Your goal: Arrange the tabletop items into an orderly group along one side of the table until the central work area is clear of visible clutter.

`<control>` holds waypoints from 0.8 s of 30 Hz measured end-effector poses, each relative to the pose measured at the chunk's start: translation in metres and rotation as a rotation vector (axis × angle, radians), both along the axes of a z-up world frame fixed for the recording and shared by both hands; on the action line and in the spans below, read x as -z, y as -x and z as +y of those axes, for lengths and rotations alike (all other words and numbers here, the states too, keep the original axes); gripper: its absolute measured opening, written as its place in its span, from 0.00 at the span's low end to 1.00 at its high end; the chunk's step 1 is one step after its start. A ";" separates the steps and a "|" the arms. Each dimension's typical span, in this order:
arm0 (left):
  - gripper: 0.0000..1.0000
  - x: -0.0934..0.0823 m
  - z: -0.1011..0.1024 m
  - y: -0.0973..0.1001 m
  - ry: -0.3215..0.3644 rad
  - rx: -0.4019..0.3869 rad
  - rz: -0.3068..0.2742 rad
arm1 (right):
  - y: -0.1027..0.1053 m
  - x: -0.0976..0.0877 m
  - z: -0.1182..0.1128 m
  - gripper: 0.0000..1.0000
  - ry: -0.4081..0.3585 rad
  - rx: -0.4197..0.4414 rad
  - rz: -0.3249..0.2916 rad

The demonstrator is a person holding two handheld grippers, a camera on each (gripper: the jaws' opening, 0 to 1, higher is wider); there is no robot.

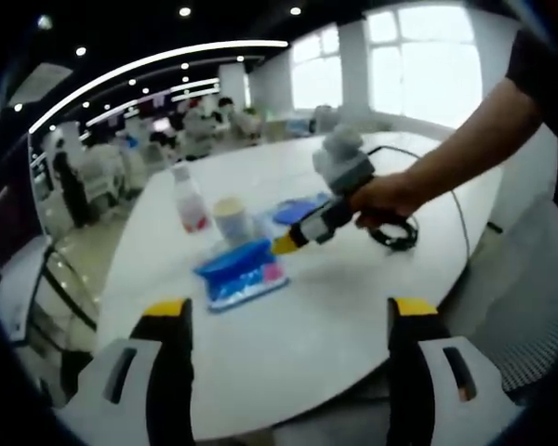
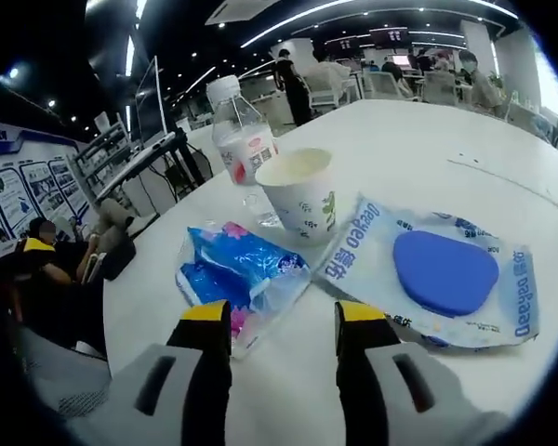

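Observation:
On the white round table [image 1: 353,307] stand a clear bottle with a red label [image 1: 188,200] and a white paper cup [image 1: 232,218]. A blue tissue pack [image 1: 242,272] lies in front of them, and a flat blue packet [image 1: 298,209] lies behind. My left gripper [image 1: 290,311] hangs open at the near table edge, well short of the items. A hand [image 1: 386,197] holds my right gripper [image 1: 284,244] with its tips just over the tissue pack. In the right gripper view, that gripper [image 2: 281,316] is open with nothing between its jaws. The tissue pack [image 2: 237,269] lies just ahead-left, with the cup [image 2: 298,190], the bottle [image 2: 242,139] and a packet holding a blue disc [image 2: 437,274] nearby.
A black coiled cable [image 1: 395,232] lies on the table under the hand. A thin white cable [image 2: 502,177] runs across the far tabletop. Chairs [image 1: 28,288] stand at the left table edge, and people sit at desks [image 2: 428,79] in the background.

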State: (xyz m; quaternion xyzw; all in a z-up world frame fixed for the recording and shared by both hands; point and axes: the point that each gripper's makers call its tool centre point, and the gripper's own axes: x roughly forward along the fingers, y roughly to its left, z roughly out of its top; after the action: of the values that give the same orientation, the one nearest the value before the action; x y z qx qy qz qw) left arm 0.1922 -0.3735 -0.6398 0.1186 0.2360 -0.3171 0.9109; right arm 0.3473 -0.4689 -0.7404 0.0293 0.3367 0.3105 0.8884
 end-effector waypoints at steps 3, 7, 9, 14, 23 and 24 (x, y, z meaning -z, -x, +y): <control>0.82 0.001 0.000 0.001 -0.003 0.002 0.006 | -0.003 0.001 0.003 0.36 -0.021 0.020 0.020; 0.81 0.001 0.000 0.001 -0.004 0.002 0.008 | -0.001 0.003 0.006 0.21 -0.035 0.036 0.044; 0.81 0.001 0.001 0.001 -0.004 0.001 0.007 | 0.000 0.002 0.008 0.14 -0.058 0.047 0.064; 0.81 0.001 0.001 0.002 -0.005 0.000 0.006 | 0.000 0.000 0.004 0.04 -0.080 0.084 0.083; 0.81 0.000 0.001 0.002 -0.004 -0.001 0.000 | 0.001 -0.011 -0.004 0.00 -0.112 0.108 0.091; 0.81 0.000 0.001 0.002 -0.004 -0.001 0.000 | 0.001 -0.015 -0.004 0.00 -0.123 0.106 0.089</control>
State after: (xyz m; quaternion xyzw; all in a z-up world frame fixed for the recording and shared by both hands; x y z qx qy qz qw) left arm 0.1904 -0.3723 -0.6394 0.1204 0.2366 -0.3163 0.9108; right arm 0.3459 -0.4726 -0.7254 0.1153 0.3543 0.2815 0.8842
